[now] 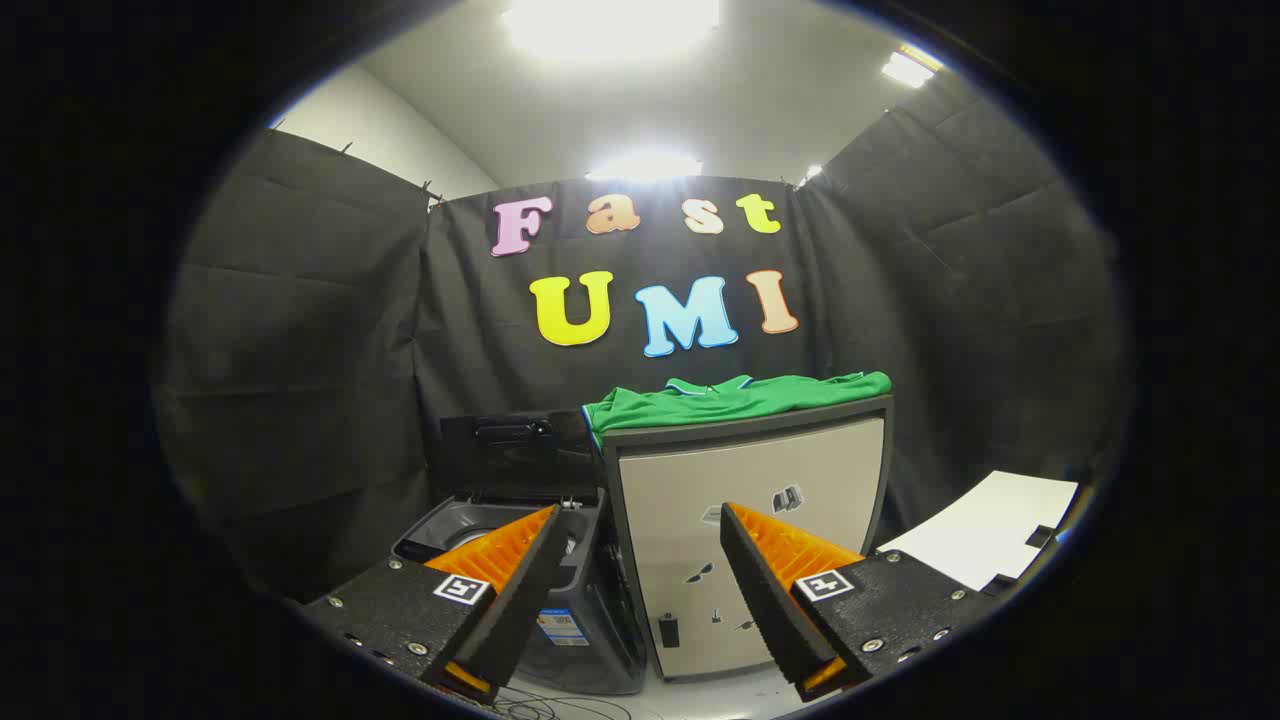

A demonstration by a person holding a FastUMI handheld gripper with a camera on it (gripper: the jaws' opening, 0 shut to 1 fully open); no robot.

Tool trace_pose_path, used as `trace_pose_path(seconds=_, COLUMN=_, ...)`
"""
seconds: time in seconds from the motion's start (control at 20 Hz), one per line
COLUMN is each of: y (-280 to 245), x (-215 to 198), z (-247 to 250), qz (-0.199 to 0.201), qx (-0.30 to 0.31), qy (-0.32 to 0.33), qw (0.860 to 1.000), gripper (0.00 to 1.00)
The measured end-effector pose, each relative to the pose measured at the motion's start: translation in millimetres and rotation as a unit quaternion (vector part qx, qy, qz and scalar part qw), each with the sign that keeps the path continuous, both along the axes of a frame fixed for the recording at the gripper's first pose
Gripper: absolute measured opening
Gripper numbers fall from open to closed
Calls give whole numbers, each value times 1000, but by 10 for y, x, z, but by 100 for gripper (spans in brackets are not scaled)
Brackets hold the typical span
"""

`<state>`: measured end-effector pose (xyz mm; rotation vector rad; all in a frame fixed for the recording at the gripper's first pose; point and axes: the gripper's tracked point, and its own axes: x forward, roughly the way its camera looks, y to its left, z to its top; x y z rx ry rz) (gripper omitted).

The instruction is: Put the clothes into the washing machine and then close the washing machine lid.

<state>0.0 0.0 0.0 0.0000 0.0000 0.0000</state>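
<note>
A green garment (735, 397) lies folded flat on top of a beige cabinet (750, 470), well beyond my fingers. Left of the cabinet stands a dark grey top-loading washing machine (470, 530) with its lid (515, 450) raised upright, so the drum opening shows. My gripper (638, 520) is open, fingers spread wide with nothing between them; the left fingertip (545, 525) overlaps the washer's rim, the right one (735, 520) overlaps the cabinet front.
A white board or table surface (990, 540) sits to the right of the cabinet. Thin cables (560, 708) lie on the pale floor below the washer. Black cloth walls enclose the booth on three sides.
</note>
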Motion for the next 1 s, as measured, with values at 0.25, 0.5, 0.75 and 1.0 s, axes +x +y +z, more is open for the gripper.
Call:
trace_pose_path(seconds=0.25, y=-2, x=-54, z=19, qz=6, qx=-3, qy=-1, qw=1000, gripper=96)
trace_pose_path(seconds=0.5, y=-21, x=-82, z=48, qz=3, qx=-5, qy=-4, qw=1000, gripper=95)
trace_pose_path(seconds=0.75, y=-38, x=-117, z=39, qz=0, qx=-3, qy=-5, qw=1000, gripper=95)
trace_pose_path(seconds=1.0, y=-41, x=-127, z=96, qz=0, qx=-5, qy=-8, qw=1000, gripper=95)
